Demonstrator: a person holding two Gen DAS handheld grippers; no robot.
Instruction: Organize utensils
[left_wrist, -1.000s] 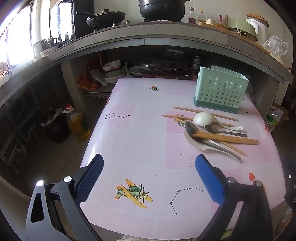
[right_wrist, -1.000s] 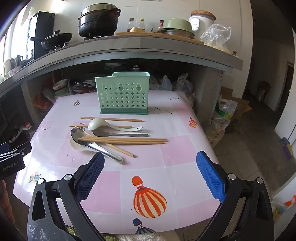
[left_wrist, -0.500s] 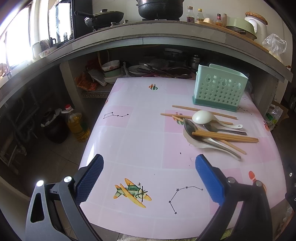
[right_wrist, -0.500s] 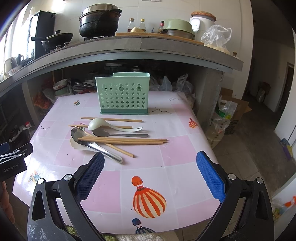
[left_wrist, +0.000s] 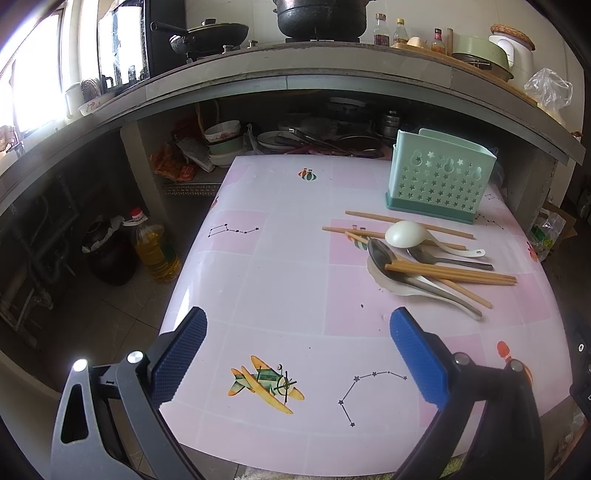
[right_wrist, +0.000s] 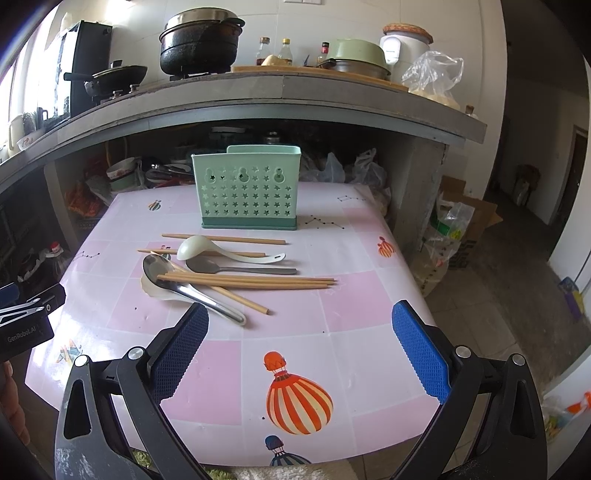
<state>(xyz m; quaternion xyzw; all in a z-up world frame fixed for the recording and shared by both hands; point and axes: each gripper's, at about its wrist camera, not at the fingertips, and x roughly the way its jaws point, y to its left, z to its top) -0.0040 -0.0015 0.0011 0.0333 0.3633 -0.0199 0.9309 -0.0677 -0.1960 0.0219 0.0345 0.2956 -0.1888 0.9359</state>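
Note:
A mint-green utensil holder (right_wrist: 248, 188) (left_wrist: 439, 176) with star holes stands upright at the back of the pink table (right_wrist: 351, 295). In front of it lies a loose pile: several wooden chopsticks (right_wrist: 258, 282) (left_wrist: 461, 275), a white ladle-shaped spoon (right_wrist: 195, 246) (left_wrist: 404, 233), a small metal spoon (right_wrist: 207, 265) and a large metal spoon (right_wrist: 162, 267) (left_wrist: 380, 253) resting in a white spoon. My right gripper (right_wrist: 299, 330) hangs open over the table's near edge, short of the pile. My left gripper (left_wrist: 295, 341) is open too, near the front left of the table, with nothing between its fingers.
A concrete counter (right_wrist: 295, 92) with pots and bottles overhangs the table's back. Bowls and pans crowd the shelf beneath it (left_wrist: 229, 140). An oil bottle (left_wrist: 155, 247) and a dark pot stand on the floor at left. Bags and a cardboard box (right_wrist: 465, 229) sit at right.
Both grippers have drifted slightly closer to the table; the utensils and holder have not moved. Both stay open.

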